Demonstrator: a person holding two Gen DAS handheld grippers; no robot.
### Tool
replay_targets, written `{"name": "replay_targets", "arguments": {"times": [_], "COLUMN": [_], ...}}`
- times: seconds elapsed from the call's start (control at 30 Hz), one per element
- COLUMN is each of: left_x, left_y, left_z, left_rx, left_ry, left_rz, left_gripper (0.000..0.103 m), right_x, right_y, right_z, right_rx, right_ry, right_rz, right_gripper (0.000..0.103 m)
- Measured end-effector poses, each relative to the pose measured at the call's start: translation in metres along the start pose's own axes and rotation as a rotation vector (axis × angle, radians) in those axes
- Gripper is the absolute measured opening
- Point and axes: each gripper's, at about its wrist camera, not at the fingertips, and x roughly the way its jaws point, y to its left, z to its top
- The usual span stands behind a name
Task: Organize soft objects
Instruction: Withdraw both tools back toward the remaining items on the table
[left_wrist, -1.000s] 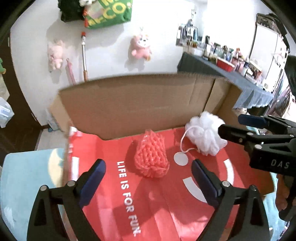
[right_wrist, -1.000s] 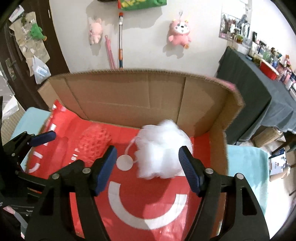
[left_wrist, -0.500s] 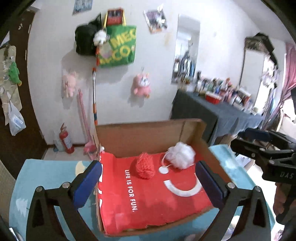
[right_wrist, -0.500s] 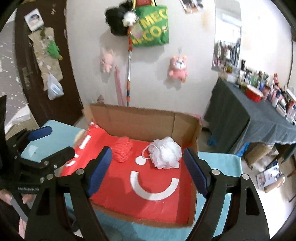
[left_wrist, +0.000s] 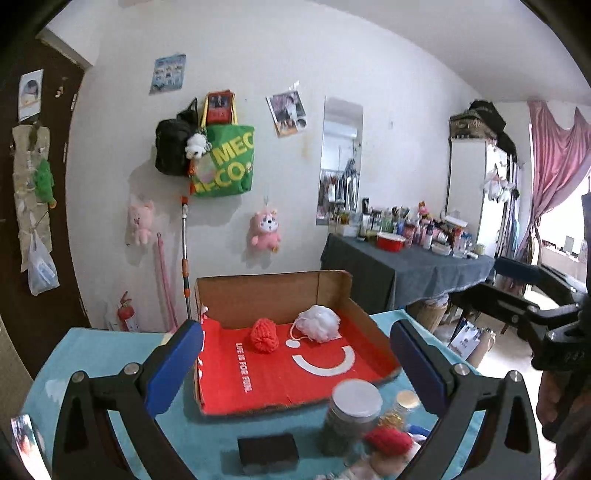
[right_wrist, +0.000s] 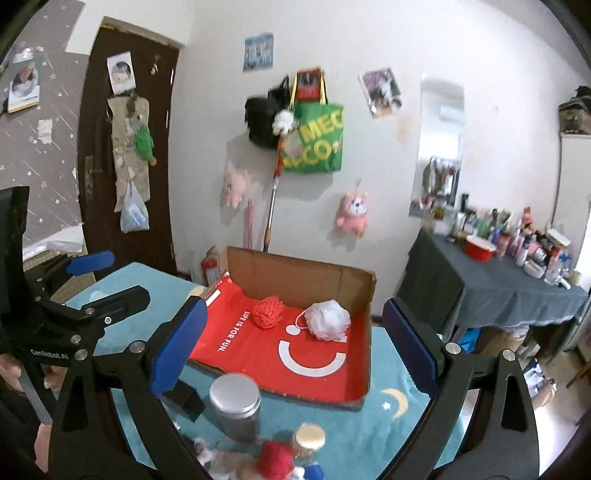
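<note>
Two grippers hang over the near edge of the table (right_wrist: 388, 428), both empty: the left gripper (left_wrist: 295, 363) has its jaws spread wide with nothing between them, and the right gripper (right_wrist: 295, 349) has its jaws opening, likewise with nothing between the pads. Closest to me, down by the fingers, a small stuffed toy with a red knitted cap (right_wrist: 275, 456) lies beside a grey-lidded jar (right_wrist: 234, 406), a gold-lidded jar (right_wrist: 308, 439) and a black block (left_wrist: 267, 452). That toy looks light and squashy; I would pinch it across the body, not the loose cap, since the cap may slip off. The jars stand just beside it and could be knocked. Farther back sits the cardboard box (right_wrist: 295, 275), lined in red, holding a red mesh sponge (right_wrist: 269, 312) and a white bath pouf (right_wrist: 328, 319), side by side near the back wall. Both are airy and springy; the pouf's cord loop offers a second hold. Beyond, plush toys hang on the wall.
</note>
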Motion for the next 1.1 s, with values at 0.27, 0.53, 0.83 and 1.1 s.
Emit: {"name": "replay_targets", "arguments": {"times": [0.27,0.53,0.83,1.1], "left_x": [-0.046,-0.039,-0.013,0.005], "left_y": [-0.028,-0.042,-0.036,-0.028], "left_z": [-0.059,-0.114,-0.164,-0.189], "left_rx": [-0.008,-0.014,-0.048,-0.070], "left_ry": [-0.031,0.017,0.125,0.196], "left_rz": [-0.014,0.017,0.032,0.058], "left_gripper": [0.103,0.103,0.103,0.103], "right_x": [-0.063,-0.071,-0.044,-0.023], "right_y": [0.020,0.034,0.033,0.026], "right_z": [-0.069,-0.140,-0.187,-0.214], "right_rx": [-0.006,0.007,0.055,0.103], "right_ry": [-0.109,-0.060,0.057,0.138], "right_rz": [-0.091,-0.156,-0.147,-0.134], "right_gripper": [0.101,0.103,0.103,0.103]}}
